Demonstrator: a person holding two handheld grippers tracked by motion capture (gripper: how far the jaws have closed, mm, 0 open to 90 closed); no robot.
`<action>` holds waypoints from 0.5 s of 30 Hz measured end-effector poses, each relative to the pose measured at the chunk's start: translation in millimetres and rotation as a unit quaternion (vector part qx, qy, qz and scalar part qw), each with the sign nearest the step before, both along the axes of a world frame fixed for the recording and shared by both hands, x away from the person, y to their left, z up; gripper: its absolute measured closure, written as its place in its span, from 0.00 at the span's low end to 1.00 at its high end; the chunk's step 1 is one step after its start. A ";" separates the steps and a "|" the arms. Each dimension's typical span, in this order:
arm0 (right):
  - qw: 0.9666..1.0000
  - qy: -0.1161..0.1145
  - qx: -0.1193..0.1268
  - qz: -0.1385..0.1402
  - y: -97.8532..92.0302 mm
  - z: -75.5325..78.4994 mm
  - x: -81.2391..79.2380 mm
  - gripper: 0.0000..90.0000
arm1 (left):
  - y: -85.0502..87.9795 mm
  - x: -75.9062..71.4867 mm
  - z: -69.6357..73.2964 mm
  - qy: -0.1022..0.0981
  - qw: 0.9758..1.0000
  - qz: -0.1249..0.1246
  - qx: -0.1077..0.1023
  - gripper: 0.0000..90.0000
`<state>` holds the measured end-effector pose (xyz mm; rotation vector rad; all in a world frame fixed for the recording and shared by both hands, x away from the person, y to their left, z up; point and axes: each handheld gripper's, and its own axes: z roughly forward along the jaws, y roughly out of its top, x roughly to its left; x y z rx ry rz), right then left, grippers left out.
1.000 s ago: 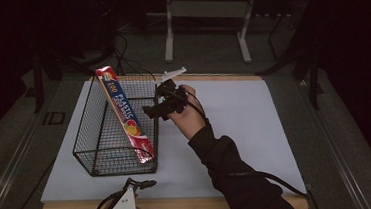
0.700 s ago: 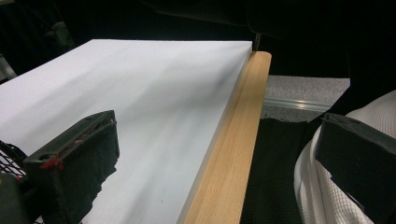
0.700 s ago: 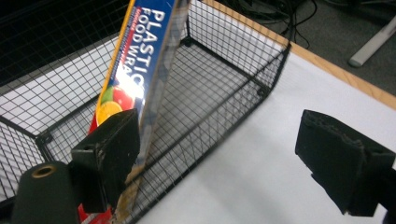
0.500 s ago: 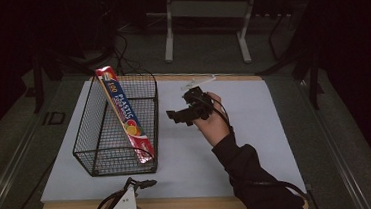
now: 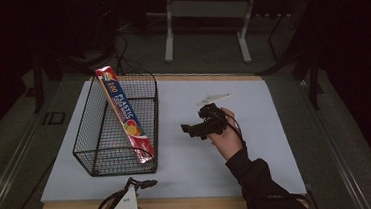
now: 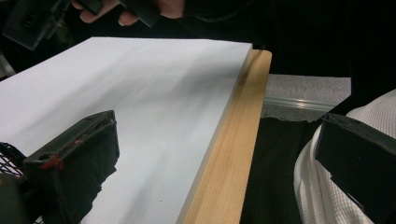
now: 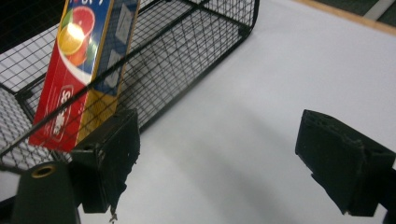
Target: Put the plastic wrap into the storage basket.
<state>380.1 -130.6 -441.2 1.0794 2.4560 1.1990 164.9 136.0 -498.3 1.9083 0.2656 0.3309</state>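
Holding your right gripper (image 5: 191, 130) empty, jaws wide apart, just beside the wire basket (image 5: 97, 161); plastic wrap box (image 5: 126, 120) leans inside. Left gripper (image 5: 147, 183) open, idle. Likely next: nothing further to load.

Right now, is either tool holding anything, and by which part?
Nothing is held: the right tool and left tool are both open and empty; the box leans in the basket.

The basket (image 5: 117, 127) was black wire mesh, and the box (image 5: 125, 114) in it was red with blue sides, white lettering and orange citrus pictures. The tabletop (image 5: 275, 127) was white with a pale wood edge. Both grippers' fingers (image 7: 343, 165) were black, and the sleeve (image 5: 260, 184) was black too.
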 end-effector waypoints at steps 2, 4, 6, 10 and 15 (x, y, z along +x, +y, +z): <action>1.000 0.002 0.002 0.000 -1.3 -2.5 -1.7 0.16 | 0.0 -0.1 0.1 0.001 1.000 0.000 0.000 0.00; 1.000 0.008 0.002 0.004 -4.1 -11.8 -6.6 0.16 | 0.2 -0.2 0.2 0.000 1.000 0.000 -0.001 0.00; 1.000 0.010 0.006 0.005 -6.8 -16.5 -9.2 0.16 | 0.3 -0.3 0.2 0.000 1.000 0.000 -0.001 0.00; 1.000 0.014 0.008 0.003 -15.4 -27.2 -14.5 0.16 | 0.6 -0.4 0.3 -0.001 1.000 0.000 -0.002 0.00; 1.000 0.015 0.005 0.003 -26.6 -42.6 -20.4 0.16 | 0.2 -0.6 0.3 -0.001 1.000 0.000 -0.002 0.00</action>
